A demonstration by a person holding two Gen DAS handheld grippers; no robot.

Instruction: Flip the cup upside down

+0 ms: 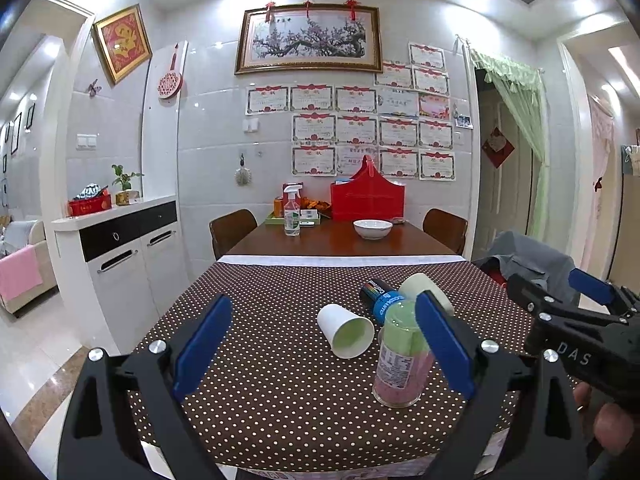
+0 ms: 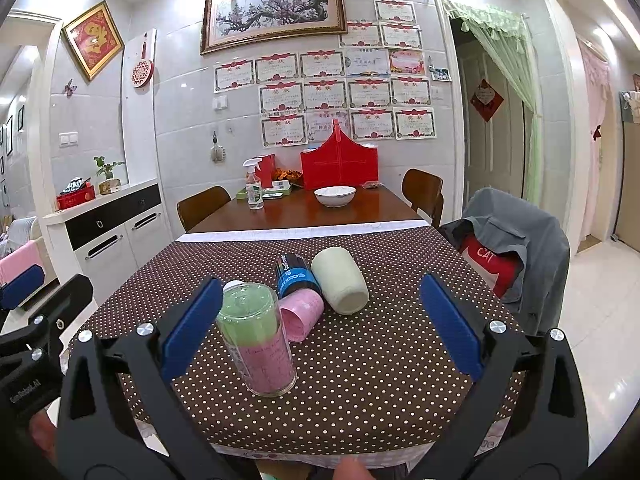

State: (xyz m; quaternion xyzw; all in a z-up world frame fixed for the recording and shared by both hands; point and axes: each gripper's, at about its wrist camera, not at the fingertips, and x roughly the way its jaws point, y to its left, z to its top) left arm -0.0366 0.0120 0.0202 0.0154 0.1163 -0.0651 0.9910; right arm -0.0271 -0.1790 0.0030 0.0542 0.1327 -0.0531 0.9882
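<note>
The desk is long, its near half covered by a brown cloth with white dots, its far half bare dark wood. At the far end stands a red gift box with a peaked top; what it holds cannot be seen. Beside it a white bowl sits upright on the wood, its inside not visible from this angle, and a clear spray bottle stands to its left.

On the dotted cloth, a clear glass cup stands upside down, mouth against the cloth, showing green in its upper part and pink lower down. Just behind it a pink cup lies on its side with its open mouth toward the camera. A blue and black can lies behind that, touching a pale cream cup also on its side, base facing forward. A white paper cup lies tipped over to the left of the glass, its greenish inside empty.

The left gripper is spread wide and holds nothing; the paper cup lies between its blue pads, apart from both. The right gripper is likewise fully apart and grips nothing, its left pad just beside the glass cup.
</note>
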